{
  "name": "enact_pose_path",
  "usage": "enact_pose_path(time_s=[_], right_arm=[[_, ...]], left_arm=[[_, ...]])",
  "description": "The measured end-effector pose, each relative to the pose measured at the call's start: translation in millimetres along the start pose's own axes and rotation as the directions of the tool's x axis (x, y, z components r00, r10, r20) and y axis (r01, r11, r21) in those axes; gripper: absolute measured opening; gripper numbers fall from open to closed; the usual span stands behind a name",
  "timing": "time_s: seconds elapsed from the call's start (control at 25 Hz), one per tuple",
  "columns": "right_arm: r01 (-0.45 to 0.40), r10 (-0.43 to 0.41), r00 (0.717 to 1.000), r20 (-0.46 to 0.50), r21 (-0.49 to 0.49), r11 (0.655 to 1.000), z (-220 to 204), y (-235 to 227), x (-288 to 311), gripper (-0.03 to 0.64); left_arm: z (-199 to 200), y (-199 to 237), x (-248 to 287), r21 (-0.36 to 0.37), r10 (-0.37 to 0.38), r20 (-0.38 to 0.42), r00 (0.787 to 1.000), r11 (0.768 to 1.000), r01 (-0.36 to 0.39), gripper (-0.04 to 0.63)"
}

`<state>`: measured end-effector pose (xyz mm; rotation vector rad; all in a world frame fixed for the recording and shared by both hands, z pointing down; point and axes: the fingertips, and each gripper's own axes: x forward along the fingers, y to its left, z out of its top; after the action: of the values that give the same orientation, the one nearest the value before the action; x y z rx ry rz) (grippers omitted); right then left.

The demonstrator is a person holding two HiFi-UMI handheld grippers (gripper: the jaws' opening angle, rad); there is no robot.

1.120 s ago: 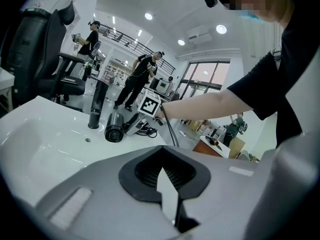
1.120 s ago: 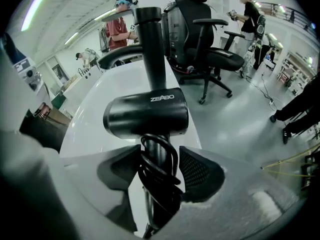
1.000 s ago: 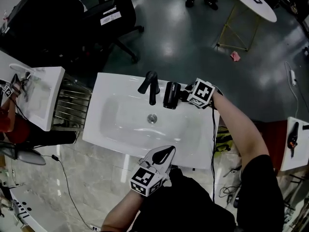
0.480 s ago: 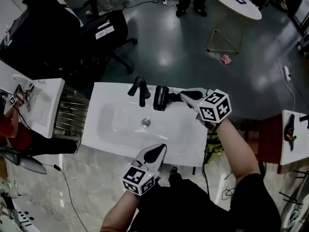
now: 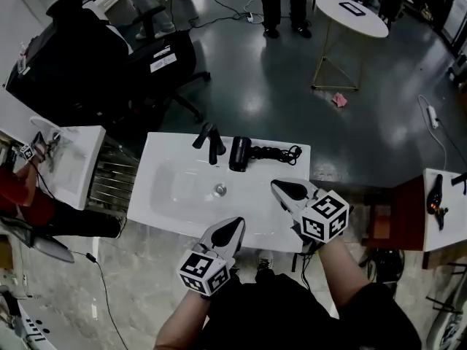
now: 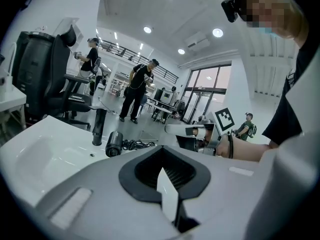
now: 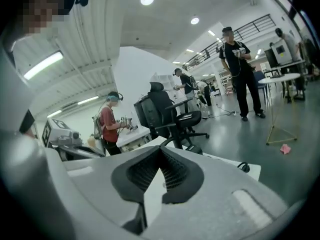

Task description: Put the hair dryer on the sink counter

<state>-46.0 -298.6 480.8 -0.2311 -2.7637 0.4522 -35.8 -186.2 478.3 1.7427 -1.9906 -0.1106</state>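
Observation:
The black hair dryer (image 5: 239, 154) lies on the white sink counter (image 5: 284, 217) behind the basin, right of the black faucet (image 5: 208, 141); its coiled cord (image 5: 277, 152) trails right. My right gripper (image 5: 282, 189) hovers shut and empty over the counter's front right, well clear of the dryer. At the counter's front edge my left gripper (image 5: 233, 230) is also shut on nothing. In the left gripper view the dryer (image 6: 114, 144) shows beyond the closed jaws (image 6: 167, 184), with the right gripper (image 6: 187, 131) to its right. The right gripper view shows closed jaws (image 7: 157, 181) and the cord (image 7: 243, 167).
A second white sink (image 5: 69, 159) stands at the left with a person in red (image 5: 18, 188) beside it. Behind the counter are a black office chair (image 5: 157, 57), a round white table (image 5: 354, 13) and people standing (image 5: 281, 2) on the dark floor.
My right gripper has left the hair dryer's handle, closed, and drawn back toward me and upward. The dryer stays on the counter. My left gripper has risen a little.

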Motion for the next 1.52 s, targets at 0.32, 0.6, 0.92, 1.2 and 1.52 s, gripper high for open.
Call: enact_pose_path(time_s=[0.32, 0.6, 0.92, 1.2, 1.52], right_arm=[[-0.033, 0.03, 0.999, 0.029, 0.122, 0.992, -21, 39, -11, 0.002], [-0.034, 0.037, 0.998, -0.046, 0.067, 0.997, -47, 88, 0, 0.002], [0.023, -0.019, 0.999, -0.05, 0.082, 0.996, -66, 143, 9, 0.002], [0.126, -0.126, 0.992, -0.007, 0.111, 0.986, -74, 182, -1, 0.0], [0.187, -0.19, 0.982, 0.019, 0.108, 0.976, -81, 219, -4, 0.0]], left_arm=[[-4, -1, -17, 0.0, 0.005, -0.007, 1.0, 1.0, -0.005, 0.003], [-8, 7, -41, 0.016, -0.038, -0.03, 0.999, 0.999, 0.038, 0.003], [-21, 16, -86, 0.003, -0.112, -0.049, 0.993, 0.994, 0.112, 0.003], [-31, 14, -122, 0.005, -0.166, -0.062, 0.984, 0.986, 0.166, 0.003], [-40, 14, -149, 0.002, -0.22, -0.066, 0.973, 0.975, 0.221, 0.003]])
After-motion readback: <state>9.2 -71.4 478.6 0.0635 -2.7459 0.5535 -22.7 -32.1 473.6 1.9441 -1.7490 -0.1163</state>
